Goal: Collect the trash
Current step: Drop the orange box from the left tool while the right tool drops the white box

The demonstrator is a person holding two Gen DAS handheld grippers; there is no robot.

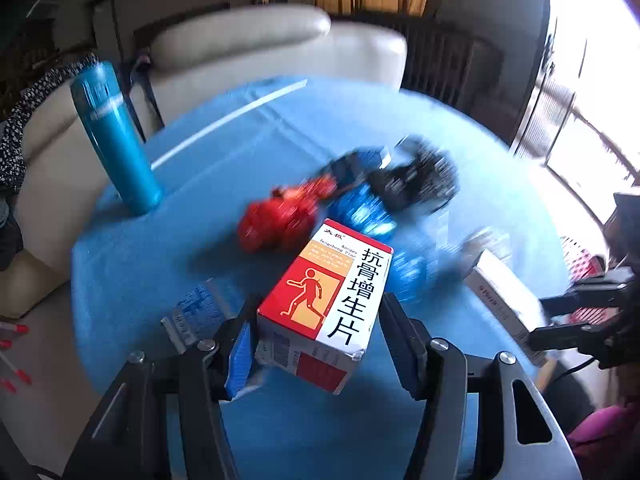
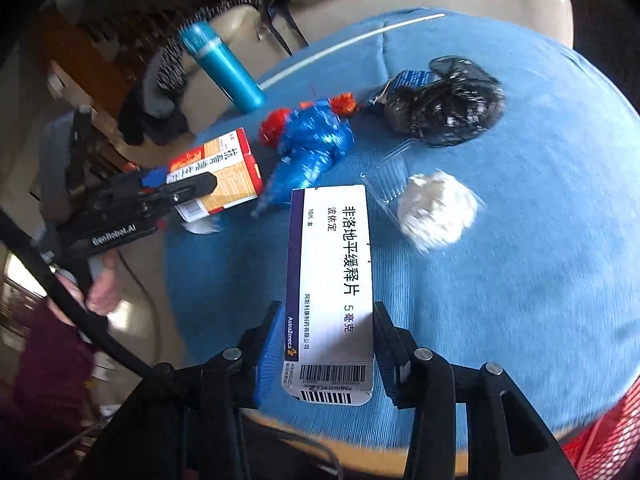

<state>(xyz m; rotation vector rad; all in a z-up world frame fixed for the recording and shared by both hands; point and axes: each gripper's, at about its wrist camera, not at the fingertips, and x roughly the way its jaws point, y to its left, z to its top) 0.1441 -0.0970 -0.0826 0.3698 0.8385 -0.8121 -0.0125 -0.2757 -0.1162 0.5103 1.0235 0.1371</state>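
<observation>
The left tool (image 1: 318, 344) is clenched on a red and white medicine box (image 1: 324, 308), which sits tilted between its two pads and looks lifted clear of the blue-covered desk (image 1: 248, 152). The right tool (image 2: 326, 356) is likewise clenched on a long white pill box (image 2: 330, 280), held by its barcode end, with the rest of the box reaching forward past the fingertips over the desk.

So two pieces of trash are in hand, and neither has been dropped anywhere yet. A red mesh basket (image 2: 608, 436) shows low and to the right of the right tool, at the desk's edge; it may be the bin, though that is a guess.

A good deal is left. Ahead of the right tool lie a blue foil wrapper (image 2: 316, 148) with a red wrapper (image 2: 274, 126) touching it, a crumpled black bag (image 2: 448, 104) further forward and to the right, and a clear plastic tray (image 2: 394, 184) just beside a white wad of paper (image 2: 438, 208). A teal flask (image 1: 114, 136) stands upright forward and left of the left tool; it looks like something to keep, not trash.

By this showing the task is early: two pieces grasped, none visibly binned, about five waiting.
</observation>
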